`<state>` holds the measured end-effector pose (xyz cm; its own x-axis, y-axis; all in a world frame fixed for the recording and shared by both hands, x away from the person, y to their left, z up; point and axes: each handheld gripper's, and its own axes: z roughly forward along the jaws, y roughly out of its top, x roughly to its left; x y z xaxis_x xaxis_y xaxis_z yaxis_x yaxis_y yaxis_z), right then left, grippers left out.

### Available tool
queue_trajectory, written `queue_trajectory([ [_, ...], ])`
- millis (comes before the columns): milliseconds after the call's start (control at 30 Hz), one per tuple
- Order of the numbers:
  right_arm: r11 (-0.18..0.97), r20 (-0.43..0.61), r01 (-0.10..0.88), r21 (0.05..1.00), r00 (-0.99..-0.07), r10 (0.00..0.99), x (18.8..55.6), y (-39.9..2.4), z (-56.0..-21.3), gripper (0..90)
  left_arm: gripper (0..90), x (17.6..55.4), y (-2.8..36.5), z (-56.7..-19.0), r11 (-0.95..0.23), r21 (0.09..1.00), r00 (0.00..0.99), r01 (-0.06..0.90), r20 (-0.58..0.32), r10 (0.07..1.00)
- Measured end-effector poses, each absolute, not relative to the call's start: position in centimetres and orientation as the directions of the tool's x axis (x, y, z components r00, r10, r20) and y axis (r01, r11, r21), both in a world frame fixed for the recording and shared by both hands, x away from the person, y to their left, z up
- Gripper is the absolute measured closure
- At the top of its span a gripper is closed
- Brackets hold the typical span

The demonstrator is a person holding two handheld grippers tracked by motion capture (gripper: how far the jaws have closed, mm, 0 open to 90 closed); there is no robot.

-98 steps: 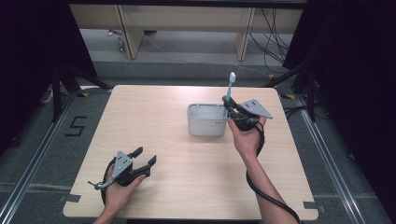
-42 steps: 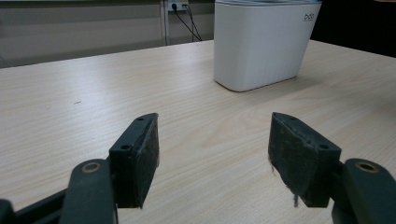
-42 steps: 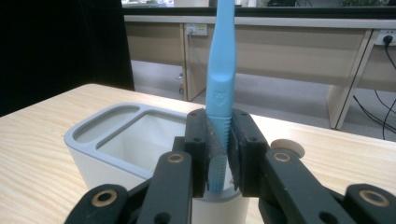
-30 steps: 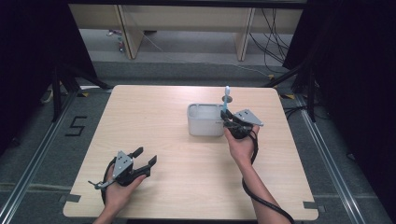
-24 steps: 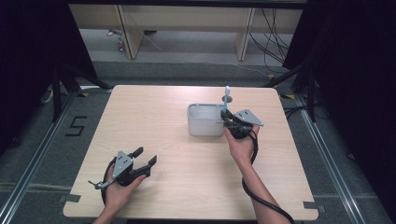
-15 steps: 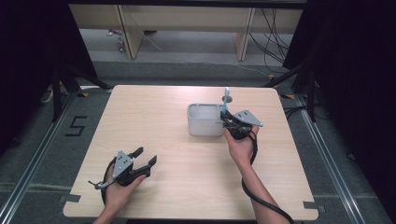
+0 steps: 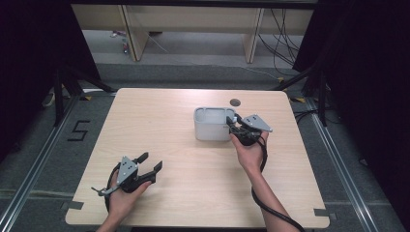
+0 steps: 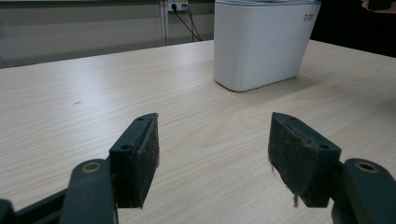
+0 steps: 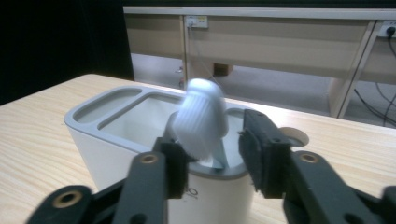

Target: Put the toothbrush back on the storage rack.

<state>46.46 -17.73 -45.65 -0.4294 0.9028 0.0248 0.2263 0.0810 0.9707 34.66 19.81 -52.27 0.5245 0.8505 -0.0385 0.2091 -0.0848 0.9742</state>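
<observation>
Right gripper (image 9: 212,154) fingers just parted around pale ridged toothbrush handle (image 9: 201,122), dropped into grey-rimmed white plastic holder (image 7: 211,124); left gripper (image 8: 212,158) wide, empty, on tabletop (image 7: 159,121).

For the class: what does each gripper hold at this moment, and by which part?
Nothing is held. The right gripper has just opened, freeing the toothbrush over the holder. The left gripper is open over bare table.

Left gripper (image 7: 147,164), held low near the table's front-left corner, jaws parted wide with nothing between them. Right gripper (image 7: 235,126), right of the table's middle on an outstretched forearm; its jaws have just been opening and stand partly apart.
</observation>
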Motion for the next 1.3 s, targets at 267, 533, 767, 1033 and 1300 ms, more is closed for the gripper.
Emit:
queue_trajectory([
  [267, 0.077, 0.029, 0.237, 0.968, -0.410, 0.911, 46.0, -18.1, -45.6, 48.8, 33.4, 34.7, 19.8, -52.3, -0.085, 0.974, 0.523, 0.210, -0.038, 0.852],
  [533, 0.060, 0.068, 0.275, 0.960, -0.432, 0.899, 45.3, -18.5, -45.3, 42.0, 33.4, 34.6, 19.9, -52.3, -0.081, 0.974, 0.523, 0.210, -0.042, 0.851],
  [767, 0.041, 0.101, 0.315, 0.948, -0.420, 0.902, 44.0, -18.9, -45.6, 39.0, 33.2, 34.6, 19.9, -52.3, -0.076, 0.974, 0.523, 0.212, -0.048, 0.851],
  [1033, 0.061, 0.087, 0.311, 0.948, -0.440, 0.894, 42.7, -19.6, -46.0, 40.3, 33.1, 34.6, 19.9, -52.3, -0.076, 0.974, 0.522, 0.211, -0.046, 0.851],
  [1300, 0.077, 0.087, 0.321, 0.944, -0.466, 0.880, 41.4, -20.0, -47.1, 40.3, 33.0, 34.6, 19.9, -52.3, -0.073, 0.975, 0.522, 0.211, -0.049, 0.852],
])
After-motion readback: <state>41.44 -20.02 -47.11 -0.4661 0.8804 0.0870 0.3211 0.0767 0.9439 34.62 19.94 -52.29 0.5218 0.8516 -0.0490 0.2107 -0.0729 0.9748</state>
